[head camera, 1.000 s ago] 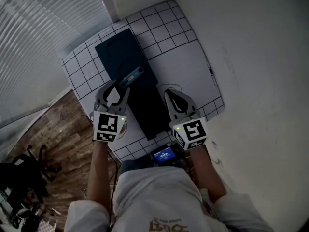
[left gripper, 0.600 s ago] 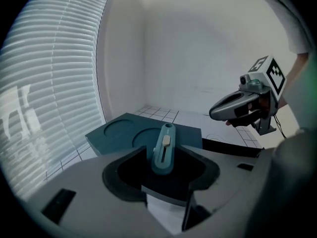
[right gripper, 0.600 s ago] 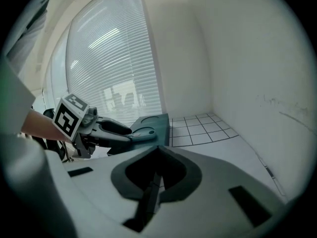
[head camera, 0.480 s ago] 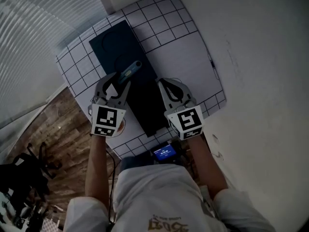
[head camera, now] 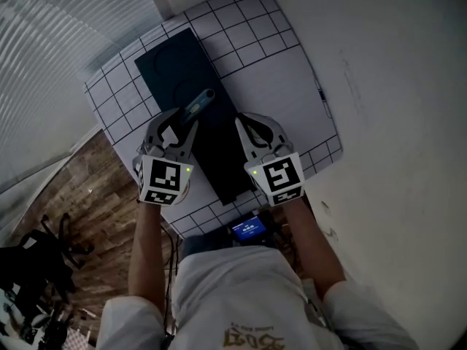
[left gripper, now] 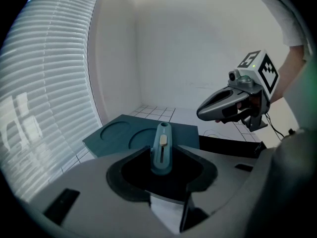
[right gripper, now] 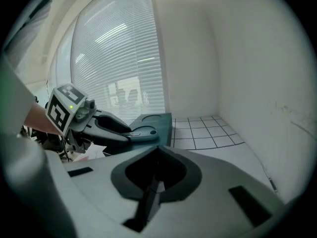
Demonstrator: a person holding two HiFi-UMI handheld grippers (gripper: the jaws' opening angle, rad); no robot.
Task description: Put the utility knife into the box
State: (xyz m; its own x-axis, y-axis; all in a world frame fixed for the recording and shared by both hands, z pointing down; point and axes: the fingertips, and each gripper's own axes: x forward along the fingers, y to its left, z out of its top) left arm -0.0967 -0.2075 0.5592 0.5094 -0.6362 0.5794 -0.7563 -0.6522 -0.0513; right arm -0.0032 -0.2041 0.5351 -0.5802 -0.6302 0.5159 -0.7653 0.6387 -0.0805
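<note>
A teal utility knife points away from me over the long dark box, whose far teal part has two round recesses. My left gripper has the knife's near end between its jaws, which are closing on it. In the right gripper view the knife juts straight out of the left gripper. My right gripper hovers over the box's right side, shut and empty, with its tips meeting. In the left gripper view the right gripper hangs at the right.
The box lies on a white table with a black grid. A plain wall runs along the right and blinds along the left. A small device with a blue screen sits at the table's near edge. Wood floor shows at the left.
The right gripper has drifted a little left and forward, closer to the box. The left gripper and knife stay over the same part of the box.
</note>
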